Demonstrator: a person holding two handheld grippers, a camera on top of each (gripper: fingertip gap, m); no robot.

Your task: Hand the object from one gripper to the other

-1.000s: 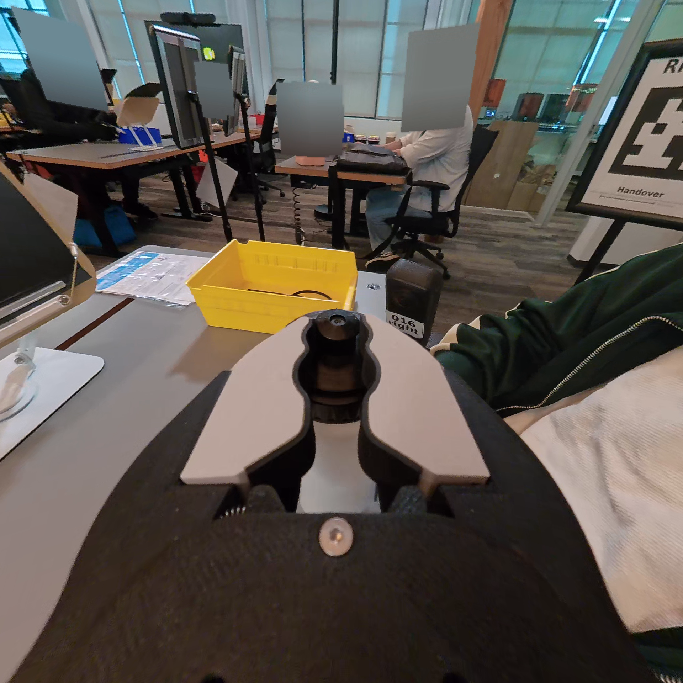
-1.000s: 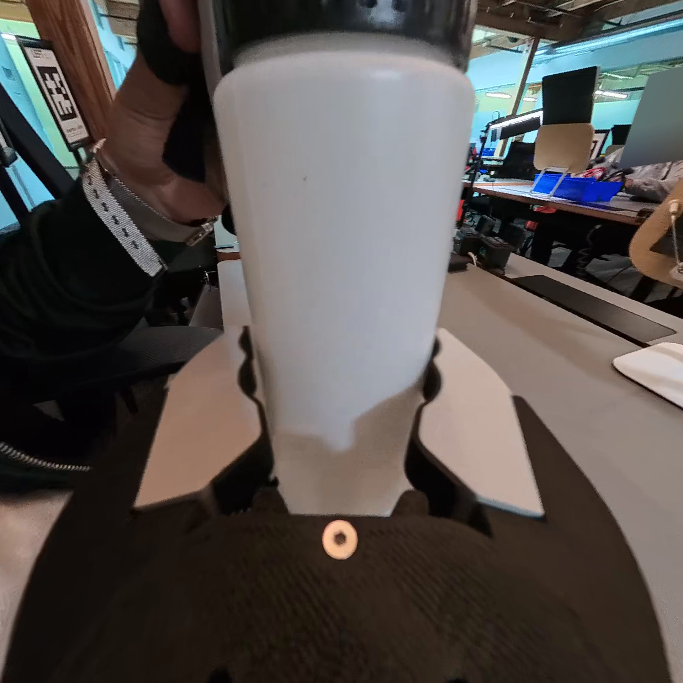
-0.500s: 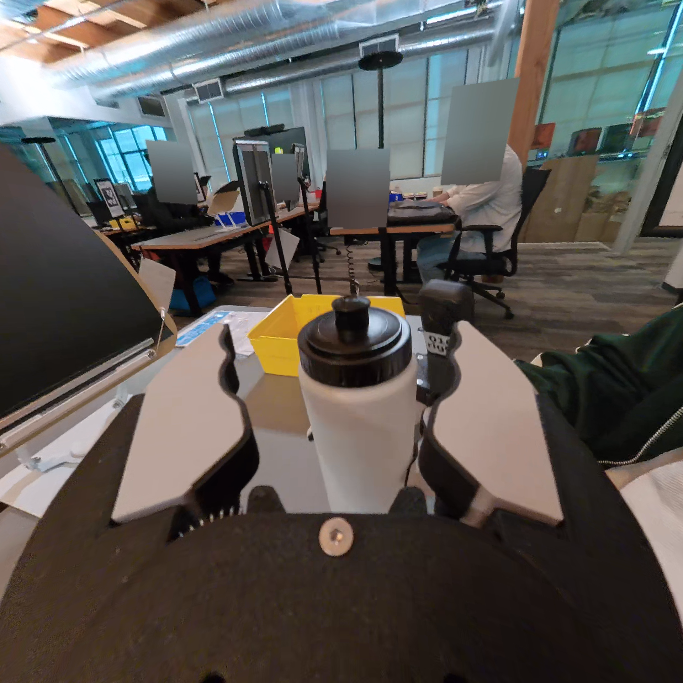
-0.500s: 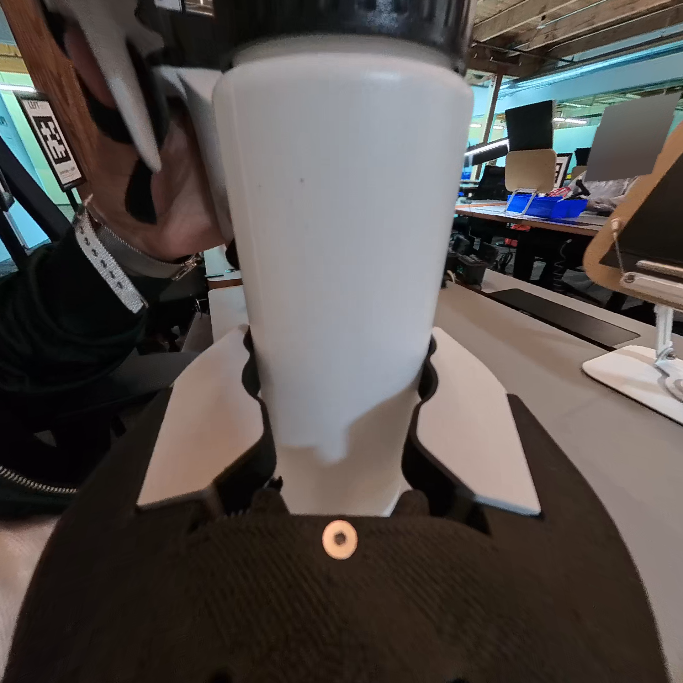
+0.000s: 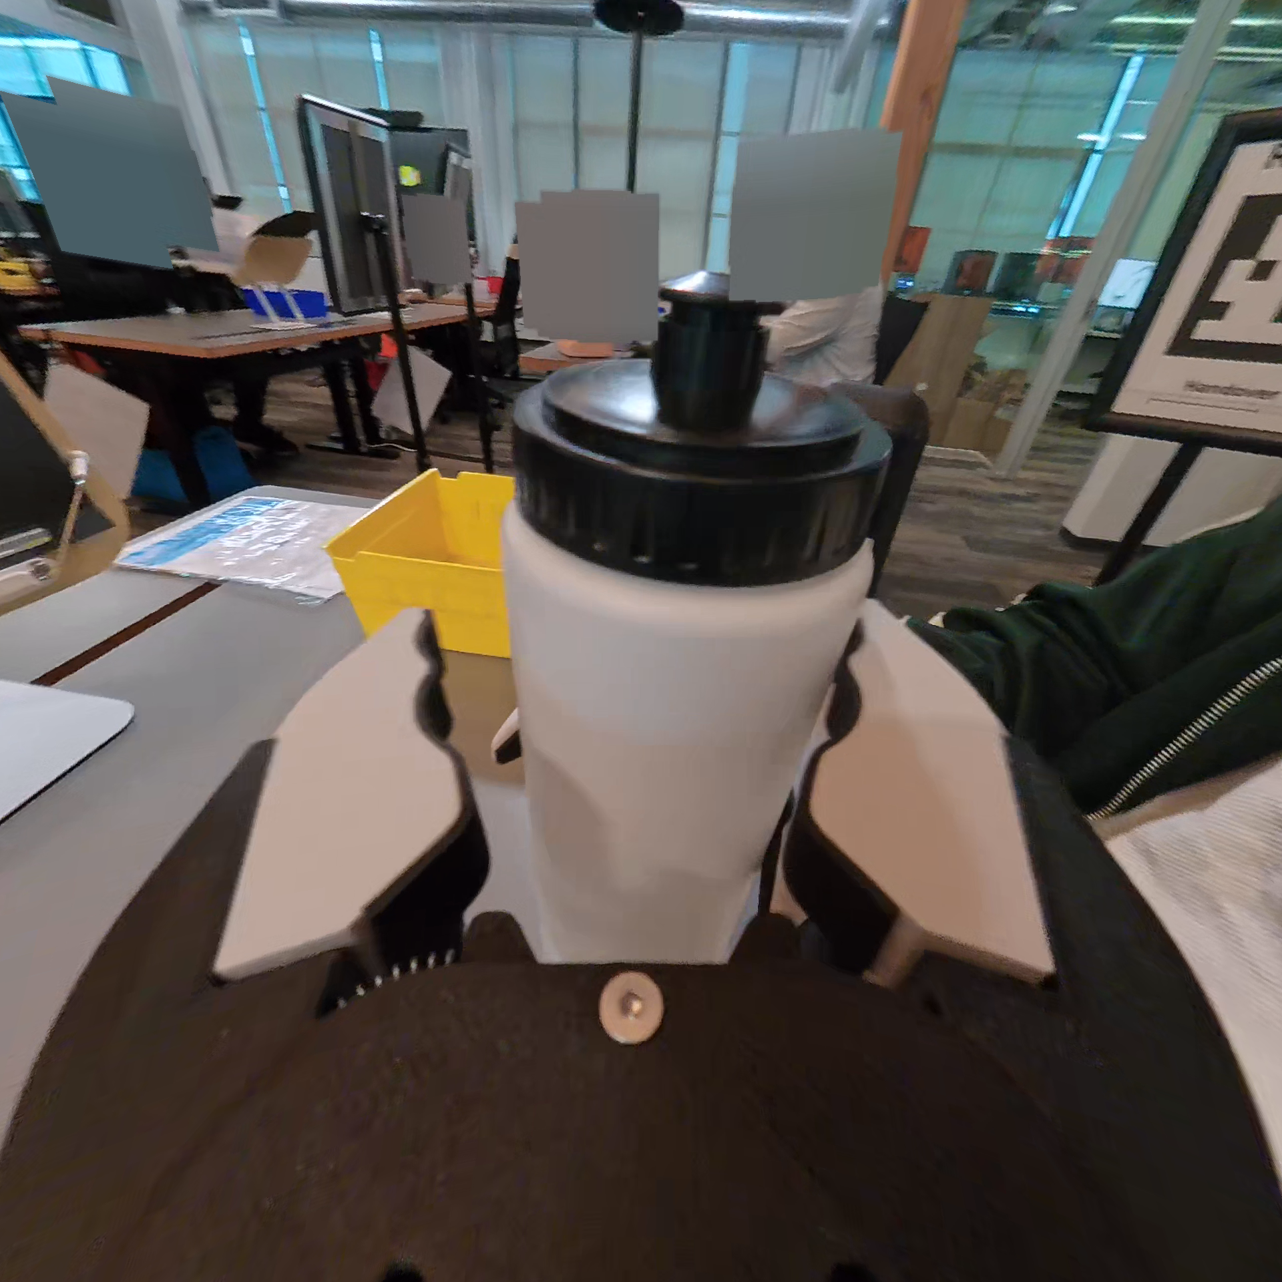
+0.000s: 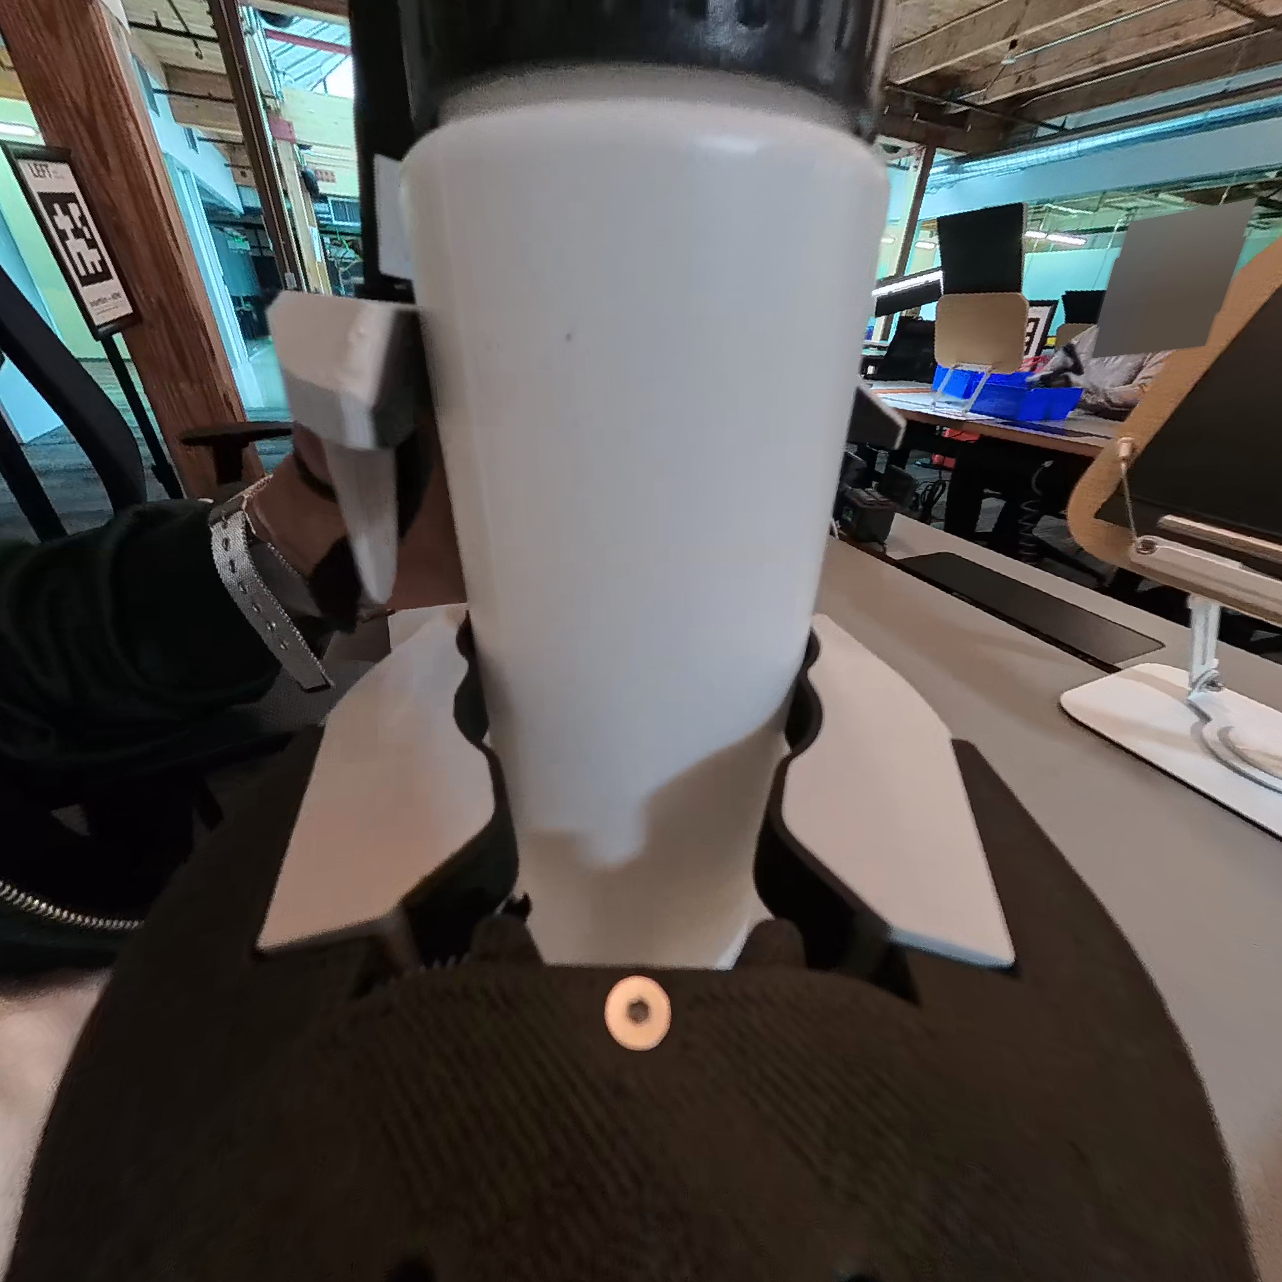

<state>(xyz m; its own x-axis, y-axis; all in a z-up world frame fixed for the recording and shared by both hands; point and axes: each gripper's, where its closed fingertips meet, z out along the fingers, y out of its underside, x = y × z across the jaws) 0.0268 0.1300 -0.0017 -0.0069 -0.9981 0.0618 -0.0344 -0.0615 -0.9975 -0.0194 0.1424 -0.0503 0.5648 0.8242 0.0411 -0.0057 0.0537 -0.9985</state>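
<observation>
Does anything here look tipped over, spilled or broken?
Nothing stands out. The white bottle is upright with its black cap on, gripped low by the right claw. The left claw is spread open around it. No spill shows on the grey table.

— That squeeze bottle (image 5: 683,728), is it plastic?

— Looks it: a matt, milky white body, smooth all round. The screw cap (image 5: 701,485) is black plastic with a slight gloss and a ribbed edge.

— And the right gripper (image 6: 638,728)?

— Its body has a rough black surface with fine ridged lines. The fingers (image 6: 388,784) carry flat pale grey faces, smooth and dull, and there's a small shiny metal screw (image 6: 637,1013) at the middle.

— The yellow bin (image 5: 430,569)?

— Hard plastic, a bit glossy. The tabletop (image 5: 173,694) is smooth matt grey. The sleeve (image 5: 1110,680) beside it is soft dark green cloth with a metal zip.
</observation>
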